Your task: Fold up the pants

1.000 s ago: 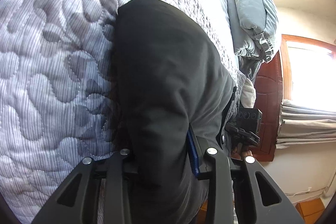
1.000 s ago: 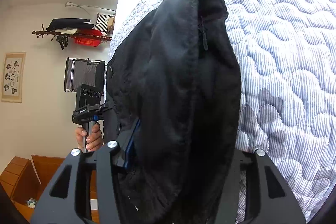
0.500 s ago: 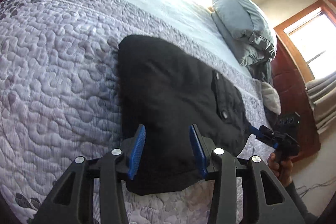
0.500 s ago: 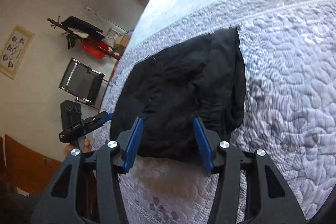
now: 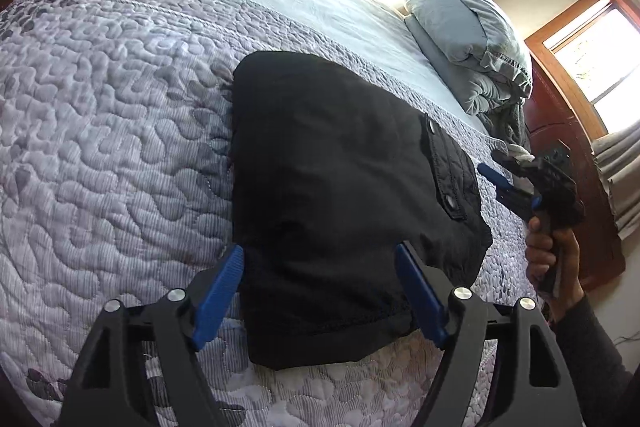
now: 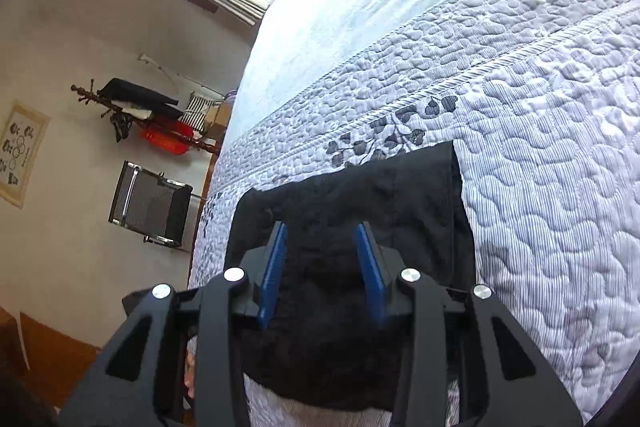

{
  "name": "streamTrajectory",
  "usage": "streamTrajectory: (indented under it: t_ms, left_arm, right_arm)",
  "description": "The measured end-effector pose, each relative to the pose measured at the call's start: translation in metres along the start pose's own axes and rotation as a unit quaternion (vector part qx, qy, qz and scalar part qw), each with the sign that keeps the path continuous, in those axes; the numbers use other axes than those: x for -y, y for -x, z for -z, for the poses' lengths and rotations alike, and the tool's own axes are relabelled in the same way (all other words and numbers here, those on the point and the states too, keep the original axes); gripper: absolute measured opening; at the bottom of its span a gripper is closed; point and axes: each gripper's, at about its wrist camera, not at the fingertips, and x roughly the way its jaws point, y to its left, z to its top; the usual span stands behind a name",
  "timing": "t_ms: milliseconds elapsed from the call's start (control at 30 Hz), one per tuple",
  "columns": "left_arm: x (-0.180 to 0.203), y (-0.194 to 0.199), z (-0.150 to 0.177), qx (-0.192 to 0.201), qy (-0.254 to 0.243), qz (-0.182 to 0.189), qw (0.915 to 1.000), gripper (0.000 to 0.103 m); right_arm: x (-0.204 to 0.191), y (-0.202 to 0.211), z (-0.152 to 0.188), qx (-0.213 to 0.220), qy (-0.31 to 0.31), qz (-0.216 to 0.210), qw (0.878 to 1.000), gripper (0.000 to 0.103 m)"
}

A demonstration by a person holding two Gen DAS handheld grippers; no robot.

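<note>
The black pants [image 5: 336,187] lie folded into a compact rectangle on the quilted bed; they also show in the right wrist view [image 6: 360,211]. My left gripper [image 5: 320,255] is open and empty, raised over the near edge of the pants. My right gripper [image 6: 322,233] is open and empty, raised over the near side of the pants. The right gripper also shows in the left wrist view [image 5: 508,187], held in a hand beside the pants' waist end with its snap buttons.
The grey-lilac quilt [image 5: 112,131] covers the bed. Grey pillows [image 5: 468,43] are stacked by the dark wood headboard [image 5: 560,131]. A folding chair [image 6: 150,205] and a coat rack [image 6: 132,107] stand by the wall beyond the bed.
Both grippers let go of the pants, opened and pulled back and up. The pants dropped from hanging in the jaws to lying folded flat on the quilt.
</note>
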Motion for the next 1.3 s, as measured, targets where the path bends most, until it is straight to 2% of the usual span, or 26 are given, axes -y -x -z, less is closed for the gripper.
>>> streamTrajectory:
  t_ms: [33, 100, 167, 233, 300, 367, 400, 467, 500, 533, 633, 767, 867, 1000, 1167, 1300]
  left_arm:
    - [0.001, -0.003, 0.002, -0.004, -0.004, -0.007, 1.0, 0.077]
    - [0.0, -0.005, 0.004, -0.014, 0.001, -0.013, 0.9998, 0.078]
    - [0.002, 0.005, 0.006, -0.014, 0.009, -0.014, 0.9998, 0.078]
    - [0.01, 0.027, 0.008, 0.008, -0.005, -0.028, 0.9996, 0.083]
    - [0.023, 0.054, 0.011, 0.036, -0.026, -0.05, 0.9977, 0.092]
    - [0.041, 0.085, 0.019, 0.062, -0.046, -0.073, 0.9943, 0.094]
    - [0.051, 0.101, 0.024, 0.074, -0.056, -0.084, 0.9922, 0.097]
    - [0.075, 0.134, 0.039, 0.101, -0.08, -0.114, 0.9851, 0.099]
    - [0.087, 0.15, 0.047, 0.116, -0.094, -0.13, 0.9801, 0.099]
    - [0.1, 0.167, 0.057, 0.131, -0.11, -0.149, 0.9739, 0.099]
    - [0.132, 0.214, 0.086, 0.172, -0.134, -0.191, 0.9569, 0.099]
    - [0.165, 0.271, 0.125, 0.205, -0.137, -0.191, 0.95, 0.099]
    - [0.186, 0.308, 0.152, 0.221, -0.134, -0.197, 0.9456, 0.099]
    - [0.209, 0.343, 0.185, 0.223, -0.124, -0.194, 0.9472, 0.099]
    - [0.227, 0.368, 0.22, 0.213, -0.109, -0.205, 0.9489, 0.099]
    - [0.24, 0.378, 0.249, 0.214, -0.11, -0.214, 0.9468, 0.099]
  right_arm:
    - [0.005, -0.015, -0.007, -0.007, -0.011, 0.024, 1.0, 0.035]
    - [0.014, -0.036, -0.008, -0.031, -0.03, 0.043, 0.998, 0.032]
    - [0.009, -0.025, -0.004, -0.016, -0.03, 0.027, 0.999, 0.037]
    - [-0.006, -0.001, 0.003, 0.009, -0.024, 0.013, 1.0, 0.043]
    - [-0.034, 0.03, 0.015, 0.042, -0.011, 0.007, 0.999, 0.06]
    - [-0.056, 0.066, 0.038, 0.069, 0.001, 0.02, 0.997, 0.078]
    - [-0.068, 0.083, 0.052, 0.084, 0.011, 0.024, 0.996, 0.082]
    - [-0.093, 0.117, 0.089, 0.108, 0.043, 0.048, 0.992, 0.085]
    - [-0.105, 0.135, 0.109, 0.122, 0.057, 0.058, 0.989, 0.091]
    - [-0.117, 0.152, 0.13, 0.137, 0.067, 0.066, 0.986, 0.093]
    - [-0.148, 0.199, 0.194, 0.172, 0.089, 0.077, 0.978, 0.095]
    - [-0.185, 0.253, 0.261, 0.212, 0.103, 0.11, 0.966, 0.097]
    - [-0.208, 0.286, 0.3, 0.229, 0.105, 0.111, 0.961, 0.098]
    - [-0.242, 0.31, 0.346, 0.233, 0.139, 0.137, 0.953, 0.099]
    - [-0.289, 0.318, 0.4, 0.232, 0.215, 0.202, 0.927, 0.099]
    - [-0.312, 0.32, 0.431, 0.223, 0.247, 0.225, 0.916, 0.099]
